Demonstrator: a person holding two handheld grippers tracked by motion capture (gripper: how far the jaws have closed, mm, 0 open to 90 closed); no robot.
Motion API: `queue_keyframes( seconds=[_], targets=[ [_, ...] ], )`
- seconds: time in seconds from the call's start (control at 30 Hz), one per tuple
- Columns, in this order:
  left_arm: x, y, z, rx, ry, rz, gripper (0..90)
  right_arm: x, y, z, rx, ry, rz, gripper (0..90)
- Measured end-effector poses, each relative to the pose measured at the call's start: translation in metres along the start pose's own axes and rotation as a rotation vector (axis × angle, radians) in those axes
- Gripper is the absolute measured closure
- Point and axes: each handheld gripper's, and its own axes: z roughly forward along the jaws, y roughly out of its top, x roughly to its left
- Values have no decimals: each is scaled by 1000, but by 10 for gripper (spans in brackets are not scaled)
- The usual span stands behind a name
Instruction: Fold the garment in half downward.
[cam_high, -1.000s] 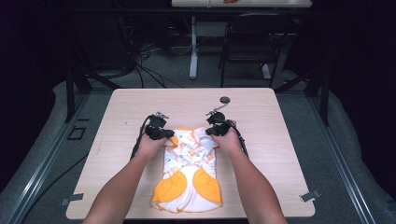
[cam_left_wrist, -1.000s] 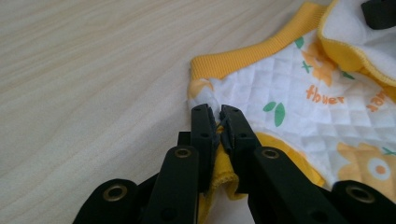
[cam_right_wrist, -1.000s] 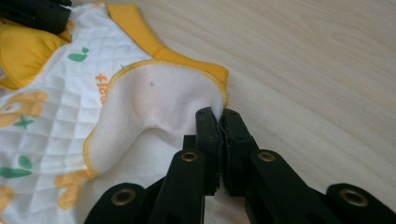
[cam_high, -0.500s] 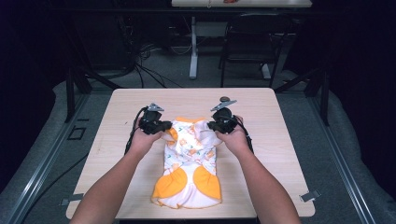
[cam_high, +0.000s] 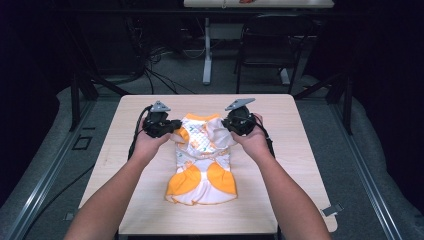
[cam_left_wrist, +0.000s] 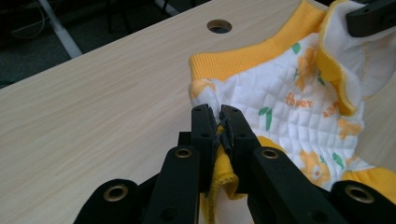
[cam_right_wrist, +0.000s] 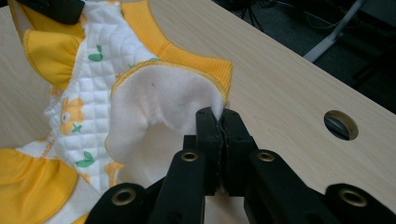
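Pinching the garment (cam_high: 202, 155) at its upper corners, my left tool (cam_left_wrist: 219, 122) and right tool (cam_right_wrist: 218, 122) are each clamped on thin hems (slippage risk) above the desk (cam_high: 280, 200).

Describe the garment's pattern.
White quilted garment with orange flowers, green leaves and orange trim; clearest in the left gripper view.

Light wood table (cam_high: 300, 150), round cable hole (cam_left_wrist: 219, 25) near far edge. Grey floor (cam_high: 360, 165), metal rails (cam_high: 45, 170) at both sides. Dark room behind; black chair (cam_high: 272, 45), white desk leg (cam_high: 207, 55), tangled cables (cam_high: 155, 65) on floor.
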Motion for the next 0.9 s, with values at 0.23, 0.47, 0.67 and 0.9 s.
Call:
queue_keyframes(
  seconds=[0.23,0.47,0.67,0.9],
  targets=[
    [-7,-13,-2,2,-10,22,848,9,-11,-3,-3,14,-46,871],
    [-12,-27,-1,10,-25,27,848,18,-24,-4,26,29,-74,870],
    [-19,-44,-4,21,-55,29,848,30,-38,-6,50,53,-103,870],
    [-27,-66,-8,35,-100,21,847,42,-59,-8,50,100,-99,869]
  ],
)
